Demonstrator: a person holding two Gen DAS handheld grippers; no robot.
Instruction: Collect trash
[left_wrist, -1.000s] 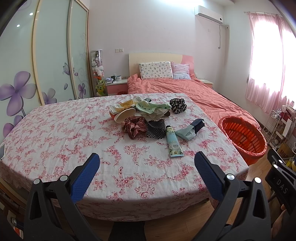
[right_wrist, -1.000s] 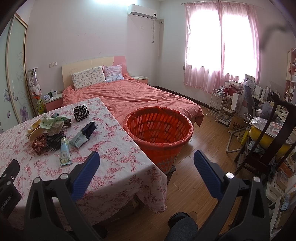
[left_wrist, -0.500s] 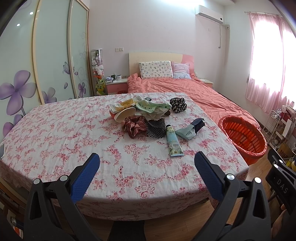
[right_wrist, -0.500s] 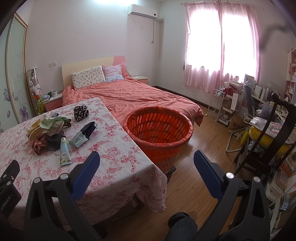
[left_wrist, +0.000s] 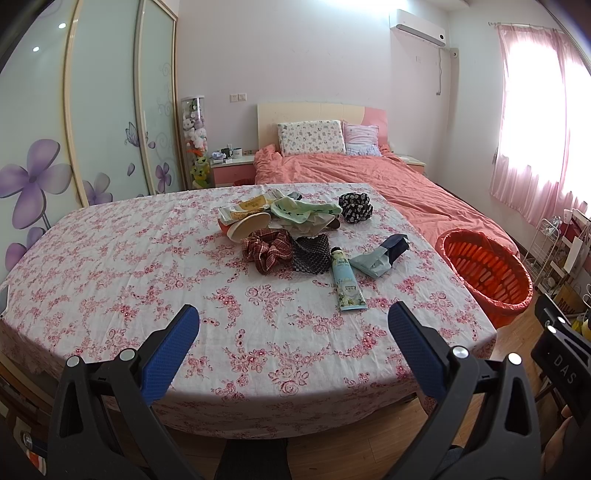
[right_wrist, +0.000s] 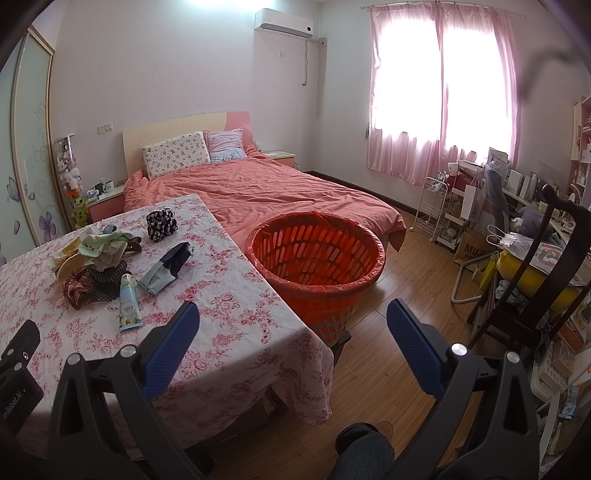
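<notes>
Both grippers, my left gripper (left_wrist: 293, 332) and right gripper (right_wrist: 291, 328), were wide open and held nothing. Trash sat in the middle of the frame on the flowery table (left_wrist: 147, 258): a pale green tube (left_wrist: 345, 282), a crumpled blue packet (left_wrist: 376, 256). At right stood the orange basket (left_wrist: 484, 269).

An orange slotted basket (right_wrist: 316, 258) lined with a red bag stands upright on the wood floor, just beside the table's far right edge. On the floral cloth lies a loose pile: a pale green tube (left_wrist: 345, 282) flat with its cap toward the pile, a crumpled light-blue and navy packet (left_wrist: 380, 254) near it, a paper cup (left_wrist: 248, 226) on its side, yellow wrappers (left_wrist: 245, 208) and crumpled tissue (left_wrist: 312, 225).
</notes>
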